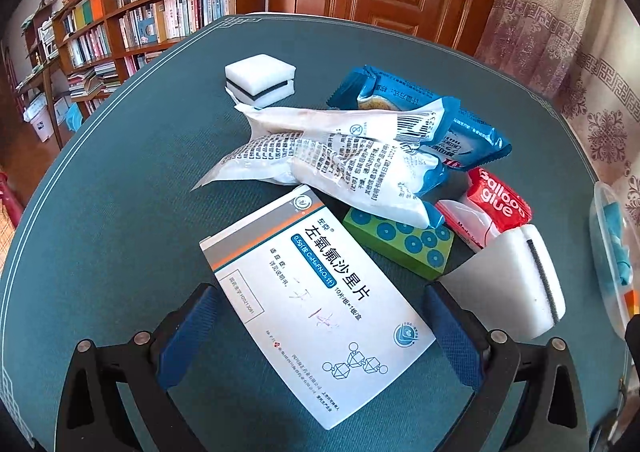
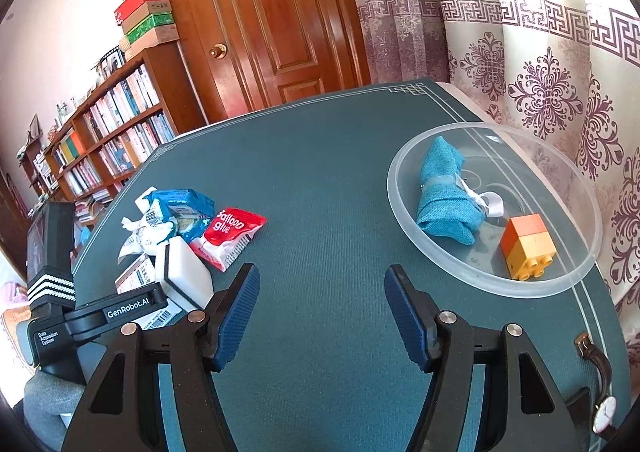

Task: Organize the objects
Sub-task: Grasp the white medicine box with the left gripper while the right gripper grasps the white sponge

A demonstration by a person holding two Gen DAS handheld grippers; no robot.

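Hovering right over the pill box [image 1: 316, 304], the left gripper [image 1: 320, 336] has its jaws wide with the box between them, untouched and lying slantwise, so it's clearly the nearer hand. The sponge [image 1: 516, 276] and green box [image 1: 400, 242] crowd the far end. The right gripper [image 2: 322, 316] waits half-open and empty near the bowl [image 2: 436, 260].

Matt woven table mat [image 2: 320, 191], clear plastic bowl [image 2: 576, 272], glossy wooden door [image 2: 272, 11].
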